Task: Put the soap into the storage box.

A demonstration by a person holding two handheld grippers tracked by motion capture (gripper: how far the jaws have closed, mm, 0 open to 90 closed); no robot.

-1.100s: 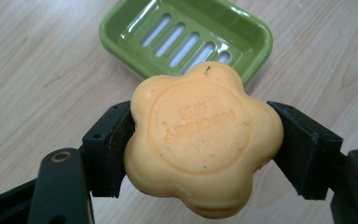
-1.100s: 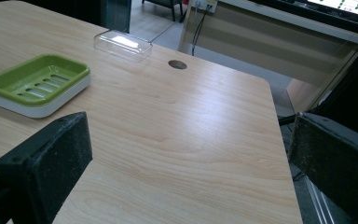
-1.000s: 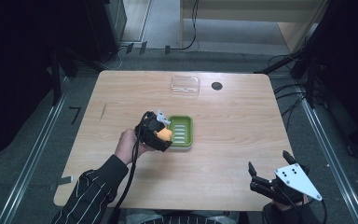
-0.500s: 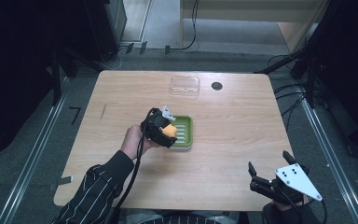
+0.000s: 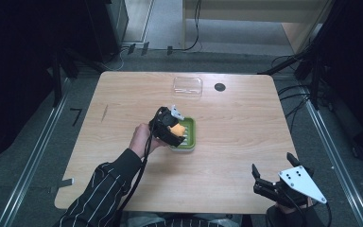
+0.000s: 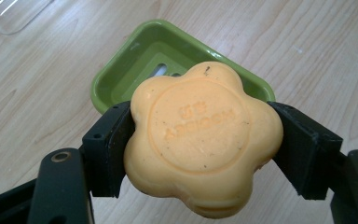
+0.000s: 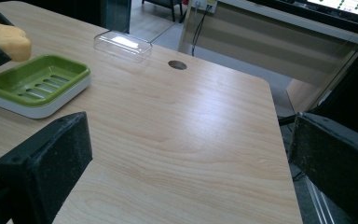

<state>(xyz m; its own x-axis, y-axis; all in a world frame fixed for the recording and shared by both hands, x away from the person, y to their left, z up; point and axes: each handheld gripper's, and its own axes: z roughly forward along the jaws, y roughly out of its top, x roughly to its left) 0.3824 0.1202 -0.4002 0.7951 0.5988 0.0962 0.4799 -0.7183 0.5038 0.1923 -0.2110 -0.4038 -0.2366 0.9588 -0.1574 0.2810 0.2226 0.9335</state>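
Soap is clamped flat between our left gripper's fingers, hovering over the near-left rim of the green dish, which sits around the middle of the desk. So the dish lies just ahead and below, its long axis running roughly front to back on the desk, and we'd guess a short push forward then down. Right gripper waits at the desk's near right corner, fingers wide apart, well away. Most of the dish floor is hidden behind the soap.
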